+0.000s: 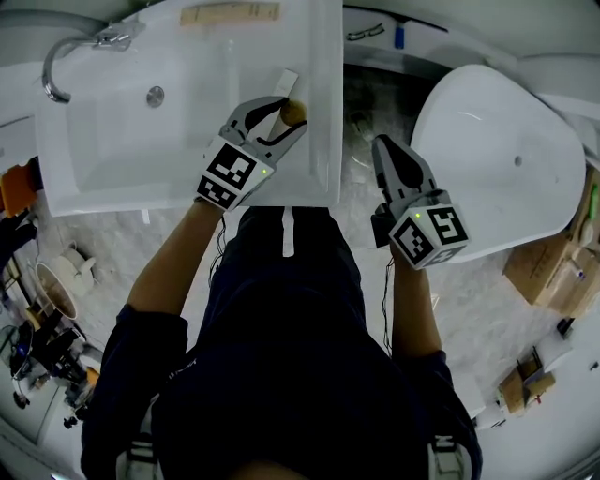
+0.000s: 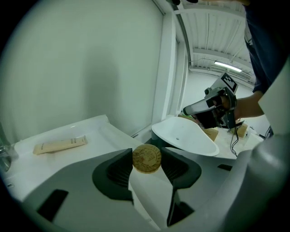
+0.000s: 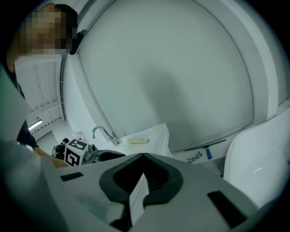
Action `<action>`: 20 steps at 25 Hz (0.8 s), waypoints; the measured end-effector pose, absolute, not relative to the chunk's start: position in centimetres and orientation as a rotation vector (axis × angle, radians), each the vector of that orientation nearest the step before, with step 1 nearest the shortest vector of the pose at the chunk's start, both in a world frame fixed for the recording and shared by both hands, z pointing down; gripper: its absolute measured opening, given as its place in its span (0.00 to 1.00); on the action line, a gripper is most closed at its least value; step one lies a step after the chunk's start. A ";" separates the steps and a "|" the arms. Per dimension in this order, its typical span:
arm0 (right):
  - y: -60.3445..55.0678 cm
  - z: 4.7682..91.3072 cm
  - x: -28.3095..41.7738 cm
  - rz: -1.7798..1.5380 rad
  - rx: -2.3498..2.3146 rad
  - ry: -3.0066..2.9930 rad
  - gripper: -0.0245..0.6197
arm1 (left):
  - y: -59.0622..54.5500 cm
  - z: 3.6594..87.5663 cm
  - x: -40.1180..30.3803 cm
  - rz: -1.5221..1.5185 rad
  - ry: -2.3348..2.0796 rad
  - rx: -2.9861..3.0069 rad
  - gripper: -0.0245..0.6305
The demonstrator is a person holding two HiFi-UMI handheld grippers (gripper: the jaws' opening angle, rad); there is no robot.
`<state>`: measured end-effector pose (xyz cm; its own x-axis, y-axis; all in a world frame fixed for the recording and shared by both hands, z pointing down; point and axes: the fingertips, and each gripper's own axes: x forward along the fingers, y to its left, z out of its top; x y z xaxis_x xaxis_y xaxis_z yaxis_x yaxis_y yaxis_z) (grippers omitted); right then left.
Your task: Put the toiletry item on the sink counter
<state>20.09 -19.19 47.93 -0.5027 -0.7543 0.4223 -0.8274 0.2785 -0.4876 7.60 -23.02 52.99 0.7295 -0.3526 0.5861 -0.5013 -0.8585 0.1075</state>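
Note:
My left gripper [image 1: 284, 114] is shut on a small toiletry item with a round golden cap [image 1: 293, 112]; its white body [image 1: 286, 82] points away over the right ledge of the white sink counter [image 1: 323, 141]. In the left gripper view the golden cap [image 2: 146, 158] faces the camera, pinched between both jaws of the left gripper [image 2: 146, 161]. My right gripper [image 1: 387, 153] is shut and empty, hovering over the floor between the sink and a white oval tub [image 1: 506, 159]. Seen from its own camera, the right gripper [image 3: 144, 158] has its jaws pressed together.
A beige tube [image 1: 230, 13] lies on the counter's far edge, near the chrome faucet [image 1: 66, 56] and the basin drain [image 1: 155, 95]. Glasses [image 1: 366, 33] and a blue item [image 1: 399, 36] lie by the wall. Cardboard boxes [image 1: 553, 267] stand right; clutter [image 1: 47, 300] sits left.

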 end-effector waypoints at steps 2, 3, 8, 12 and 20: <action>-19.0 48.3 19.9 1.040 1.513 -2.410 0.05 | -22.9 53.6 7.7 0.839 -0.648 2.676 0.36; -18.9 48.5 19.8 1.046 1.518 -2.405 0.05 | -22.8 53.8 7.8 0.845 -0.637 2.677 0.36; -18.4 49.4 19.6 1.071 1.540 -2.379 0.05 | -22.6 55.2 8.2 0.867 -0.590 2.679 0.36; -17.8 50.3 19.8 1.094 1.550 -2.355 0.05 | -22.5 56.2 8.6 0.876 -0.568 2.675 0.36; -16.7 51.5 20.5 1.119 1.565 -2.327 0.05 | -22.1 57.4 9.5 0.904 -0.535 2.674 0.36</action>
<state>20.53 -16.72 51.48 -0.4575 -0.7507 0.4766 -0.8409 0.1911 -0.5063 9.46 -22.10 57.45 0.7375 -0.2567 0.6246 -0.4237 -0.8961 0.1320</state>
